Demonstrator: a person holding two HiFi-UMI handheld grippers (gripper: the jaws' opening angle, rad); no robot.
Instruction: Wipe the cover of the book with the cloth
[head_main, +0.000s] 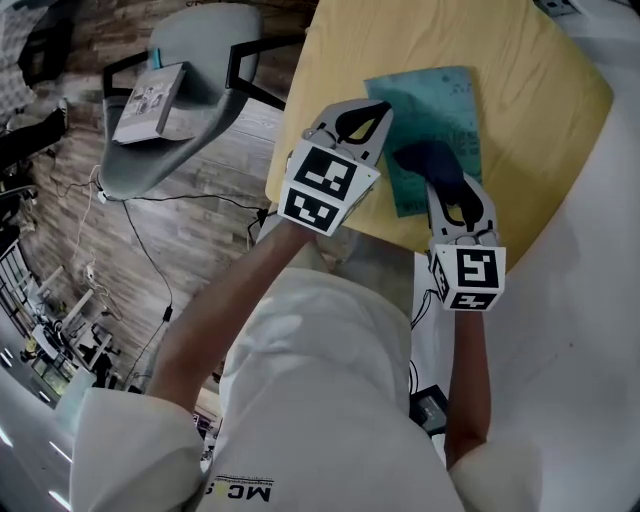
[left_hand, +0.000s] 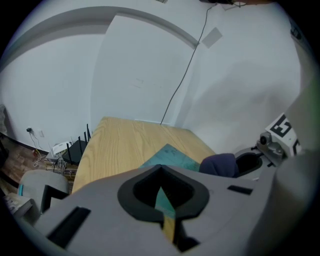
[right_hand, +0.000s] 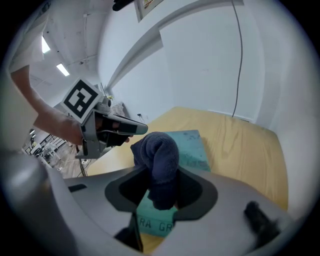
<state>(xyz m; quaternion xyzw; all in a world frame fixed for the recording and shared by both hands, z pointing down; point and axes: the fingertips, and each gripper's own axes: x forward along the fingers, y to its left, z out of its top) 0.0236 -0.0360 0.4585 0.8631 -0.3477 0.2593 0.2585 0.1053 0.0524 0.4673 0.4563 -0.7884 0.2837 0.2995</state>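
A teal book (head_main: 440, 115) lies flat on the yellow wooden table (head_main: 330, 60). A dark navy cloth (head_main: 432, 163) is bunched on the book's near part, and my right gripper (head_main: 452, 190) is shut on it. In the right gripper view the cloth (right_hand: 160, 160) sticks up between the jaws, over the book (right_hand: 192, 145). My left gripper (head_main: 381, 110) is shut with nothing between its jaws, its tips at the book's left edge. In the left gripper view the book (left_hand: 170, 157) shows past the left gripper (left_hand: 160, 170), with the cloth (left_hand: 220, 164) to the right.
A grey chair (head_main: 205, 40) stands left of the table with a small boxed book (head_main: 150, 100) on its seat. Cables run across the wooden floor (head_main: 150, 250). Black routers (left_hand: 75, 147) sit beyond the table's far left edge. White walls close in behind and to the right.
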